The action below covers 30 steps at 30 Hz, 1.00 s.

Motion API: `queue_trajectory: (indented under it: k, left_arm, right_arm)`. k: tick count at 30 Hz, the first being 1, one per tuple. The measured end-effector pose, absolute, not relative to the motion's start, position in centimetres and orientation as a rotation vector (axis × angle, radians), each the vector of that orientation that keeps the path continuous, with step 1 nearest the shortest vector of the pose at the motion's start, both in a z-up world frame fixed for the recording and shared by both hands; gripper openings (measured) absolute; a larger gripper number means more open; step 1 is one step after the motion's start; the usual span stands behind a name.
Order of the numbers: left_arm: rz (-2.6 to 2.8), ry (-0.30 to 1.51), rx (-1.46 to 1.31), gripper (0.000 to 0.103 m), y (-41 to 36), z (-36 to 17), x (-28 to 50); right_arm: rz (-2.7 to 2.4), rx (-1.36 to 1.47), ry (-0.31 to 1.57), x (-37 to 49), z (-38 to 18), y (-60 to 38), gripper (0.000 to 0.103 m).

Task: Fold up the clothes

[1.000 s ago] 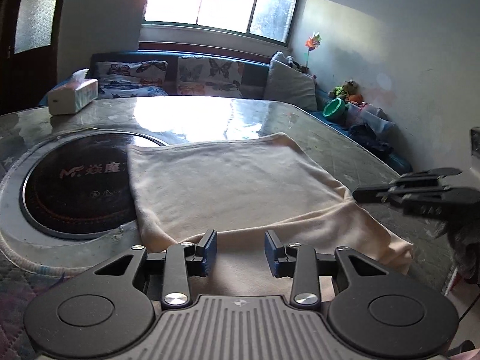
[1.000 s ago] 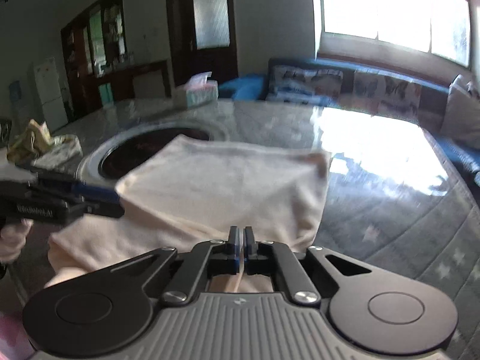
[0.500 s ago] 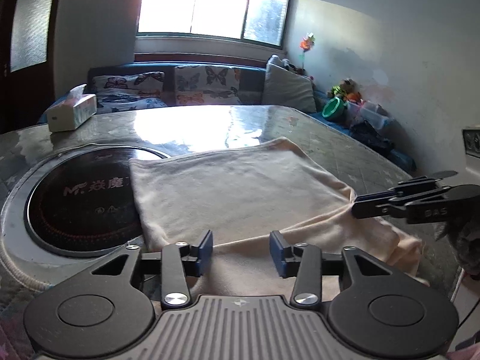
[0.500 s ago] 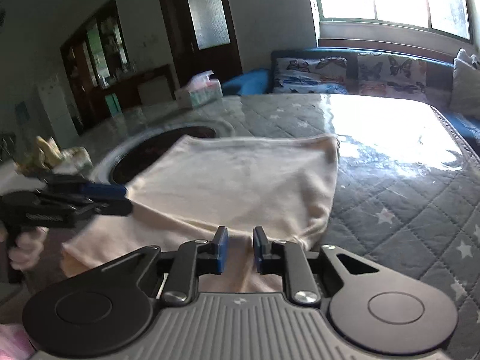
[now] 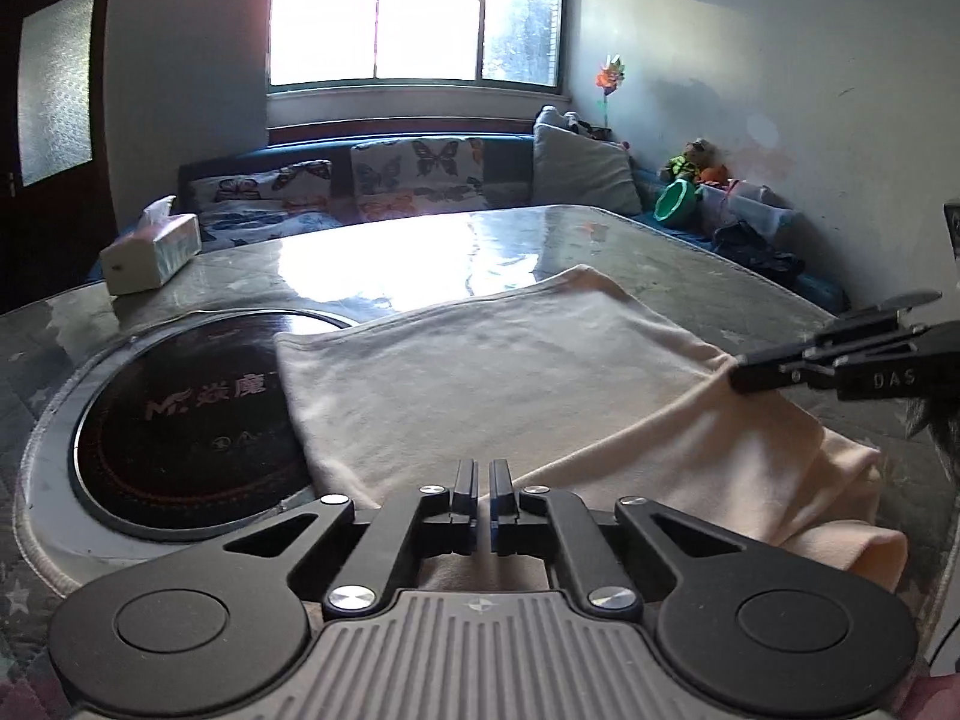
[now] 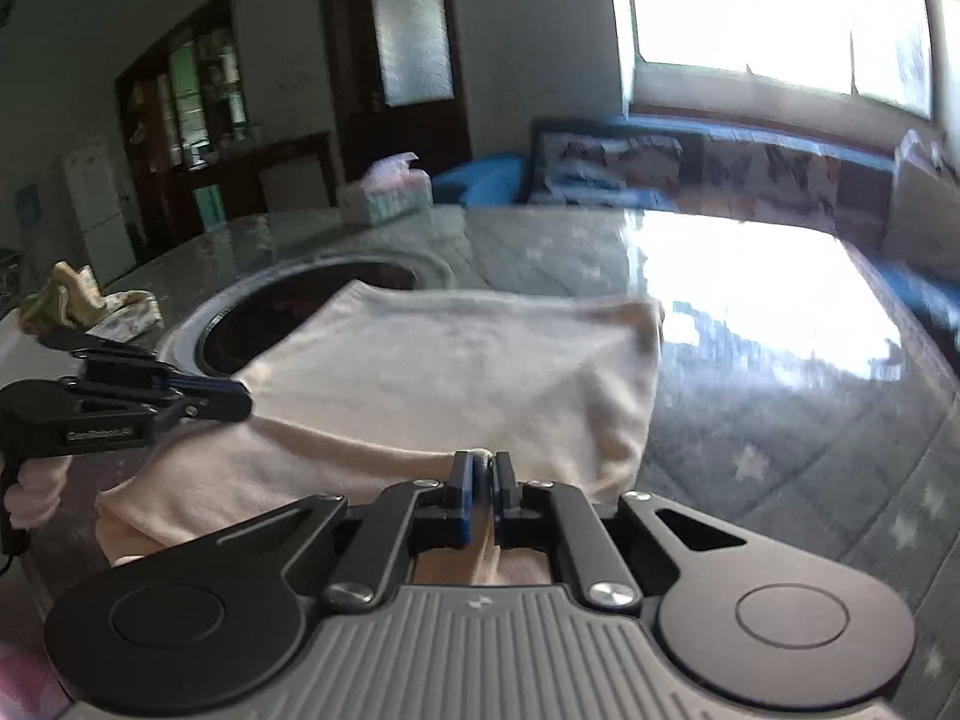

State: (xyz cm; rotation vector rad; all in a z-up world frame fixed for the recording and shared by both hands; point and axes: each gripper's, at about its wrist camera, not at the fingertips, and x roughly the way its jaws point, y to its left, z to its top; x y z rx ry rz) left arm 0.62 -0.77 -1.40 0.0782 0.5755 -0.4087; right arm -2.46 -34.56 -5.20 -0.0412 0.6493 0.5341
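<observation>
Cream-coloured soft cloth garment [image 5: 492,372], folded into a broad rectangle, lies flat on the glossy grey quilt-patterned table [image 5: 420,252], its left edge overlapping the round black induction cooktop [image 5: 180,414] sunk into the tabletop inside a pale ring. The garment's near edge is lifted off the table at both near corners, and a loose fold of it sags toward the table's near right edge. The left gripper [image 5: 483,483], black with blue pads, has just been closing; its jaws stand almost together over the near left part of the garment, and in the right wrist view [image 6: 240,399] its tips meet the raised cloth edge, though whether fabric is truly caught between them cannot be told. The right gripper [image 6: 483,480] has just been closing too, and its jaws stand narrow with a pinched ridge of the cream fabric showing between the pads and running back under the gripper body. In the left wrist view the right gripper [image 5: 741,375] reaches in from the right, with the cloth pulled up into a taut peak at its tip. A white tissue box [image 5: 150,252] sits on the far left part of the table, well apart from the garment. Beyond the table a blue sofa [image 5: 510,150] with butterfly-print cushions [image 5: 420,177] runs beneath a bright window [image 5: 414,12].
</observation>
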Motion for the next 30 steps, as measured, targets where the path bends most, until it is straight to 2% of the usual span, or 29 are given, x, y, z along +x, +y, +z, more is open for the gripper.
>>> queue_trajectory:
  k: [9,15,24,27,30]
  left_arm:
    - [-0.435,0.559,0.03,0.007,-0.6,-0.1,-0.9]
    - [-0.479,0.599,0.037,0.014,-1.4,-1.4,-2.6]
    - [-0.461,0.584,0.022,0.014,0.5,-2.0,-4.9]
    - [-0.444,0.572,0.019,0.023,1.1,-2.0,-5.6]
    - [-0.43,0.587,0.023,0.025,1.6,-1.9,-6.0]
  right_arm:
    - [0.578,-0.094,0.596,-4.2,-3.9,-34.8,0.012]
    - [0.682,-0.176,0.663,-5.9,-5.3,-33.7,0.018]
    - [0.693,-0.211,0.681,-7.2,-5.8,-34.2,0.022]
    - [0.696,-0.222,0.68,-7.3,-5.7,-34.1,0.024]
    - [0.696,-0.223,0.684,-7.2,-5.7,-34.1,0.024]
